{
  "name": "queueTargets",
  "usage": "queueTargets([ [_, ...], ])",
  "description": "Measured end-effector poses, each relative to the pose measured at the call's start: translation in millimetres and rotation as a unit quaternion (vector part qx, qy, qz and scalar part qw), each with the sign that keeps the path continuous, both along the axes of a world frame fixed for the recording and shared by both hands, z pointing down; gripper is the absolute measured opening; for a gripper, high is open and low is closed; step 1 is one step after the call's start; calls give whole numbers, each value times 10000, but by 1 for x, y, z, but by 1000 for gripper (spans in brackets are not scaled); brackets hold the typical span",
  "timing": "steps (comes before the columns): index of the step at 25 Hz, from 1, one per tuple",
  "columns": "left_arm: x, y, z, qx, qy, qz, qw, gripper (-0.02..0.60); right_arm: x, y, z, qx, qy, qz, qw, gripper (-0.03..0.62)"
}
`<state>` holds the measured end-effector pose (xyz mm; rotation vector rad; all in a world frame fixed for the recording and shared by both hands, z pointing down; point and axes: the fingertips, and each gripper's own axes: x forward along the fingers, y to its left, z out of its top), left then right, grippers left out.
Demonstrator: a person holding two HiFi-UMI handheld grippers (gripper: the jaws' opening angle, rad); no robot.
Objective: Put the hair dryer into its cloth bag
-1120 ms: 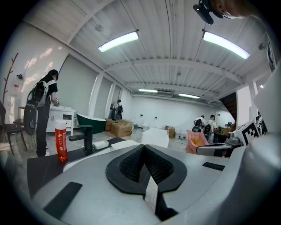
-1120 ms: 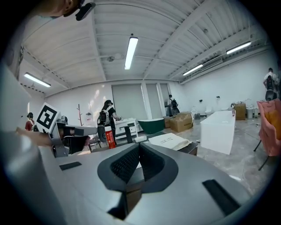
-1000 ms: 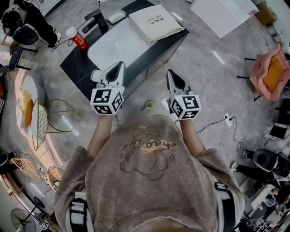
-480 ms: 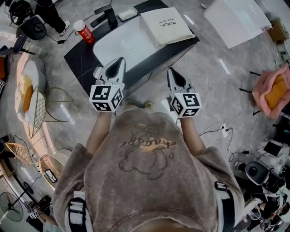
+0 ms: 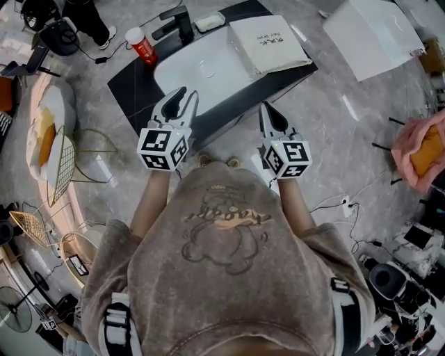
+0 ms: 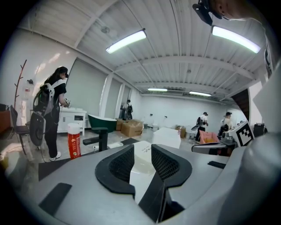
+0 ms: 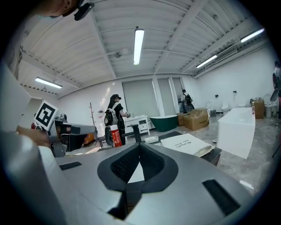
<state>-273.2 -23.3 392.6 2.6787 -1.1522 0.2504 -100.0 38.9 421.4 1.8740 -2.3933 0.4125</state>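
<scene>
A cream cloth bag (image 5: pixel 271 45) with dark print lies flat at the right end of a black table (image 5: pixel 132 83). It also shows in the right gripper view (image 7: pixel 184 143). A black hair dryer (image 5: pixel 172 22) stands at the table's far edge (image 6: pixel 99 137). Both grippers hover short of the table's near edge, touching nothing. My left gripper (image 5: pixel 182 96) is opening its jaws, with a small gap and nothing between them (image 6: pixel 142 151). My right gripper (image 5: pixel 267 110) is shut and empty (image 7: pixel 139 147).
A white mat (image 5: pixel 201 66) covers the table's middle. A red can (image 5: pixel 141 46) and a small white object (image 5: pixel 208 21) stand near the dryer. A white box (image 5: pixel 375 31) is on the floor at right, with a pink seat (image 5: pixel 421 149) beyond. Wire chairs (image 5: pixel 62 174) are at left and cables (image 5: pixel 341 201) at right.
Both grippers have moved forward toward the table, which now sits nearer in the head view. The left jaws have parted a little. The right jaws stay shut.
</scene>
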Motion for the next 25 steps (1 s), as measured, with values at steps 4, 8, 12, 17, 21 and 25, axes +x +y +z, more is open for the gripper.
queueTargets([
  [4, -8, -4, 2, -18, -56, 45, 10000, 171, -8, -7, 1, -10, 6, -71, 10000, 0],
  [8, -16, -3, 5, -150, -48, 130, 9998, 249, -12, -10, 0, -22, 16, -140, 9999, 0],
  [12, -30, -3, 12, -320, -96, 141, 9993, 324, -15, -16, 3, -53, -4, -183, 9998, 0],
  [17, -56, -6, 31, -532, -359, -41, 9979, 390, -23, -21, 8, -114, -18, -309, 9995, 0],
  [21, -79, -3, 59, -806, -797, -143, 9935, 394, -30, -26, 12, -153, -34, -428, 9990, 0],
  [25, -96, 5, 95, -1141, -1179, -176, 9863, 394, -36, -28, 15, -197, -38, -504, 9985, 0],
])
